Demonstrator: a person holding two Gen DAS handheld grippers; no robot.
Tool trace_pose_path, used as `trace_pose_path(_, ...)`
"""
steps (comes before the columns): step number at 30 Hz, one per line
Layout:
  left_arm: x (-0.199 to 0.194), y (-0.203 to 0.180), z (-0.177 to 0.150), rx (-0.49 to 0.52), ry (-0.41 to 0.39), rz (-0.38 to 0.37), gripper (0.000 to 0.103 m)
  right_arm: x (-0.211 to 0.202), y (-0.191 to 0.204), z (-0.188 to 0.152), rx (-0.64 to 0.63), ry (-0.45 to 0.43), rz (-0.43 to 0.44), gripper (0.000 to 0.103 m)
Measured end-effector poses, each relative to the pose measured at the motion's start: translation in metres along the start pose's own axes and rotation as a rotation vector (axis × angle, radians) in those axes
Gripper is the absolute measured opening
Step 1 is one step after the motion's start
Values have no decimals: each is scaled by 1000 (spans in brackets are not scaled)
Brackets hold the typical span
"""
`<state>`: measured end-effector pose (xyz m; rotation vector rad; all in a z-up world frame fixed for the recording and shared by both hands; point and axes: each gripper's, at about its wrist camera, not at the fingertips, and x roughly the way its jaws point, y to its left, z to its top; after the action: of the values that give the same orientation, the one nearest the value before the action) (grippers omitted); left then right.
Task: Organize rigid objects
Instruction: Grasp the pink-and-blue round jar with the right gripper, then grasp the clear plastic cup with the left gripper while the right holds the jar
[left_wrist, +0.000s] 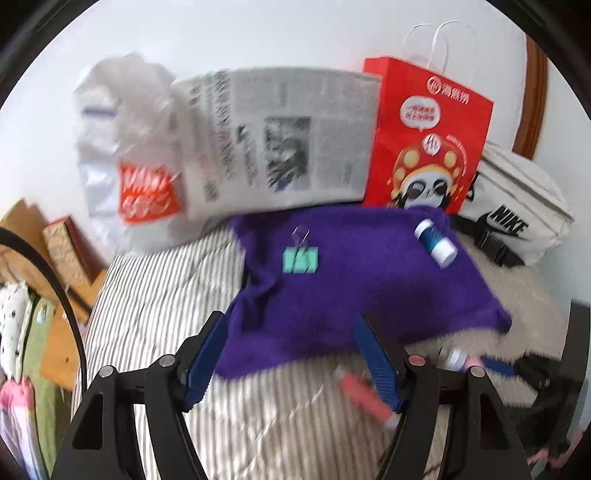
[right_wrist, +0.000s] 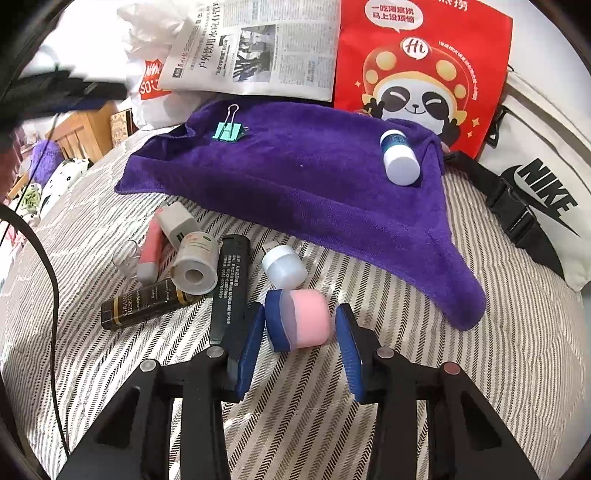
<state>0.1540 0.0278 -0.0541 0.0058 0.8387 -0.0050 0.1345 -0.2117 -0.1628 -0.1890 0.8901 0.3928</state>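
Observation:
A purple towel (right_wrist: 314, 184) lies on a striped bed. On it lie a teal binder clip (right_wrist: 228, 131) and a blue-and-white bottle (right_wrist: 399, 158). My right gripper (right_wrist: 301, 317) stands around a pink jar with a blue lid (right_wrist: 301, 319); the blue fingers (right_wrist: 255, 332) flank it closely. Beside it lie a small white jar (right_wrist: 284, 266), a black battery (right_wrist: 229, 288), a dark tube (right_wrist: 144, 302), a white roll (right_wrist: 195, 264) and a pink tube (right_wrist: 151, 251). My left gripper (left_wrist: 288, 325) is open and empty over the towel's (left_wrist: 351, 280) near edge; the clip (left_wrist: 300, 259) and bottle (left_wrist: 435, 242) lie beyond.
A newspaper (right_wrist: 255, 48), a white plastic bag (left_wrist: 122, 155) and a red paper bag (right_wrist: 421, 62) stand against the wall behind the towel. A white Nike bag (right_wrist: 543, 199) with a black strap lies at the right. Wooden furniture (right_wrist: 81, 136) is at the left.

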Motion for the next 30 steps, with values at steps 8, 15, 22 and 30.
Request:
trace_pose_path(8,8,1,-52,-52,61,-85,71,0,-1,-8,22,-16,-29,37)
trace_pose_path(15,19,-21,-80,14,85,-123,71,-30,-26,-30,60,-36,-132,37)
trace_pose_path(22,31,-34,-97,76,104,-146,70,-35,-39,-48,112,-25,-133,37)
trace_pose_path(30,42,-47,-95,153,103,-141,57,-29,-38,-53,126,-35,-131,37)
